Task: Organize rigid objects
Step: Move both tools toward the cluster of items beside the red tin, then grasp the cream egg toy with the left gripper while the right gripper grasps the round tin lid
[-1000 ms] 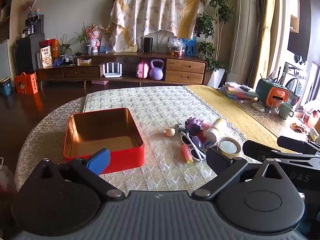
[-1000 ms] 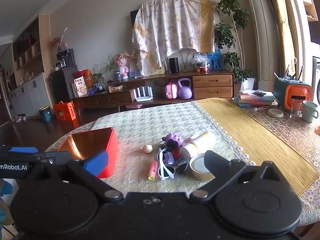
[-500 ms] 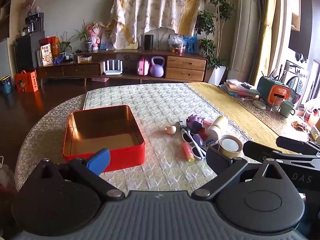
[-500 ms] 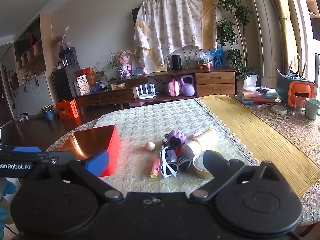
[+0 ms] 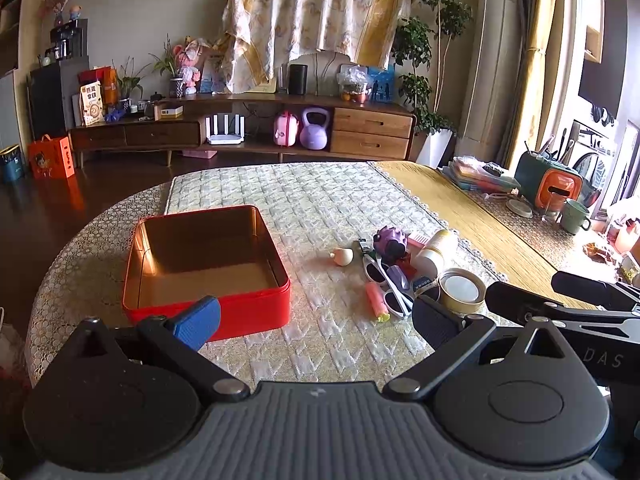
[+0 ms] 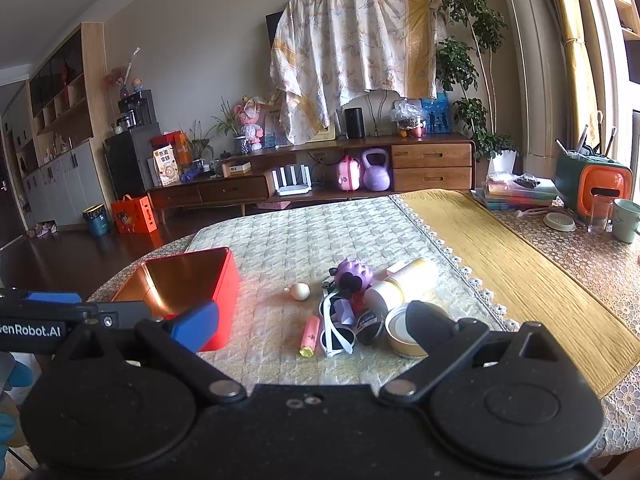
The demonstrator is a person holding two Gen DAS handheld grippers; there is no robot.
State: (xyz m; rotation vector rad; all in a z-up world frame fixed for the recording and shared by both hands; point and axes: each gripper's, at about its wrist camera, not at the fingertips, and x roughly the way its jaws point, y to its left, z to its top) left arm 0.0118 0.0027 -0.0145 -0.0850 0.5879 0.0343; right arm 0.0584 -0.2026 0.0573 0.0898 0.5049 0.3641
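Meanwhile the left gripper (image 5: pixel 316 320) and right gripper (image 6: pixel 314 326) hung spread wide, holding nothing, over the table's near edge. The red tin (image 5: pixel 208 264) sat open on the quilted cloth (image 5: pixel 320 200) — a bare strip apart from the clutter: sunglasses (image 5: pixel 386 280), tape roll (image 5: pixel 460 290), pink tube (image 5: pixel 376 296), purple toy (image 5: pixel 390 240).
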